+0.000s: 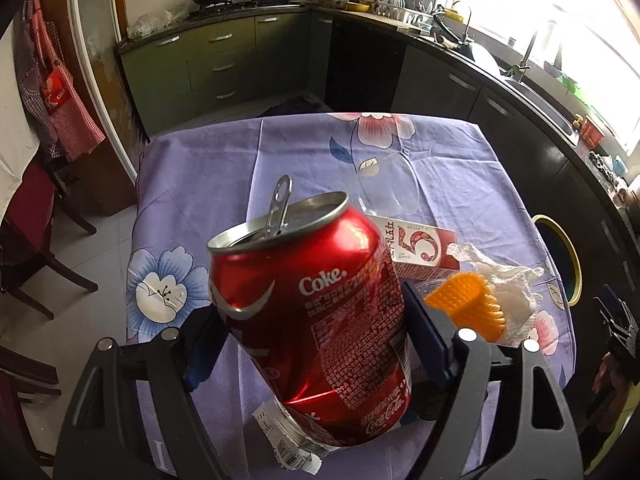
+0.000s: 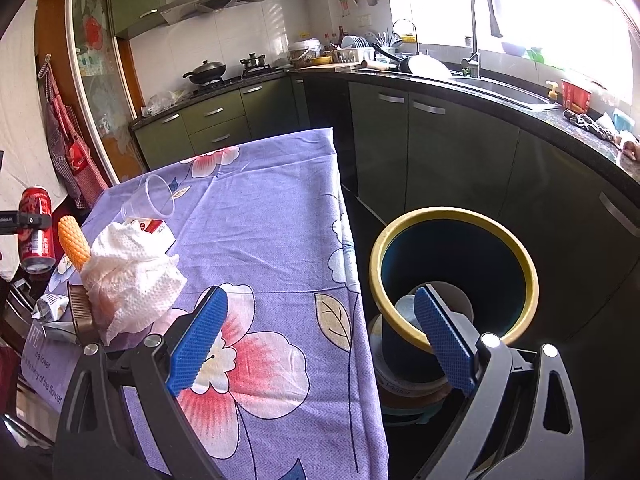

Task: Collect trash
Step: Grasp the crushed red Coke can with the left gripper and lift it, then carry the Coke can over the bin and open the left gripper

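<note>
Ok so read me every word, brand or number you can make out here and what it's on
"Coke" and "Coca-Cola": red can held in the left gripper; its fine print is too small to read.
"5": red and white carton.
"of the flower": tablecloth hem.
Wrapper under the can: print unreadable.

Dented red aluminium soda can (image 1: 316,320) is showing white lettering; lilac cotton tablecloth (image 1: 224,184) is sporting pink and blue flowers; dark round bin's (image 2: 454,280) wearing a yellow rim.
</note>
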`<state>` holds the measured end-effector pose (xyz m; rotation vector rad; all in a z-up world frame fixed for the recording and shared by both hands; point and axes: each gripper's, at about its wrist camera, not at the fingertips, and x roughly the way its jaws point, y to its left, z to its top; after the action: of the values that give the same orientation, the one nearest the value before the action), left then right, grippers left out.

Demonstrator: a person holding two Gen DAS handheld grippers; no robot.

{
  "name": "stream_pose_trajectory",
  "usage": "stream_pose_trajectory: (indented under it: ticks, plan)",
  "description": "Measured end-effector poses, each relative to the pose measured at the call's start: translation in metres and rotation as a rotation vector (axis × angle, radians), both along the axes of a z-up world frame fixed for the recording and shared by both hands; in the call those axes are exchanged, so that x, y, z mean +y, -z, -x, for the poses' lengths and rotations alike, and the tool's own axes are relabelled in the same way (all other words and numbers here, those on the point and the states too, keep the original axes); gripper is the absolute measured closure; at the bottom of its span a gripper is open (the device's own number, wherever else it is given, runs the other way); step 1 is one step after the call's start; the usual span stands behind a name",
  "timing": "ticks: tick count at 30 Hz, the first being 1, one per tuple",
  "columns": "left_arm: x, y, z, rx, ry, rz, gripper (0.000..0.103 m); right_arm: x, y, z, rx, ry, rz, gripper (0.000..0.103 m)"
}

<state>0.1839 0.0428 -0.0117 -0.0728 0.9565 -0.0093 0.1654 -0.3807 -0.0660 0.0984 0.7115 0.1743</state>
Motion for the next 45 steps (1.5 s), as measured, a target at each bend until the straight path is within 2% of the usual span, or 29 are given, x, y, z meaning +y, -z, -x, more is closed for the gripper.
stream_pose_trajectory:
  ticks: [5, 14, 20, 25, 29, 35, 42, 45]
  plan:
    - [-0.013, -0.020, 0.002, -0.044, 0.037, -0.005, 0.027, -0.001, 0.002, 0.000, 0.006, 0.002, 0.002, 0.010]
    - [-0.070, -0.050, -0.008, -0.101, 0.192, 0.006, 0.027, -0.011, 0.000, 0.005, 0.001, 0.030, -0.009, 0.010]
    - [-0.144, -0.058, -0.032, -0.121, 0.372, 0.031, 0.026, -0.029, -0.003, 0.015, -0.010, 0.073, -0.018, 0.010]
    - [-0.224, -0.051, -0.060, -0.076, 0.543, 0.059, 0.026, -0.053, -0.002, 0.023, -0.013, 0.132, -0.022, 0.010]
    - [-0.302, -0.036, -0.083, -0.022, 0.661, 0.042, 0.026, -0.078, -0.001, 0.030, -0.020, 0.181, -0.049, 0.010]
    - [-0.417, 0.013, -0.115, 0.120, 0.776, 0.053, 0.026, -0.115, 0.002, 0.039, -0.024, 0.240, -0.080, 0.010]
    - [-0.506, 0.080, -0.144, 0.204, 0.791, 0.014, 0.026, -0.145, 0.007, 0.049, -0.009, 0.292, -0.102, 0.010]
    - [-0.526, 0.100, -0.153, 0.222, 0.784, -0.015, 0.026, -0.153, 0.007, 0.055, -0.007, 0.310, -0.102, 0.010]
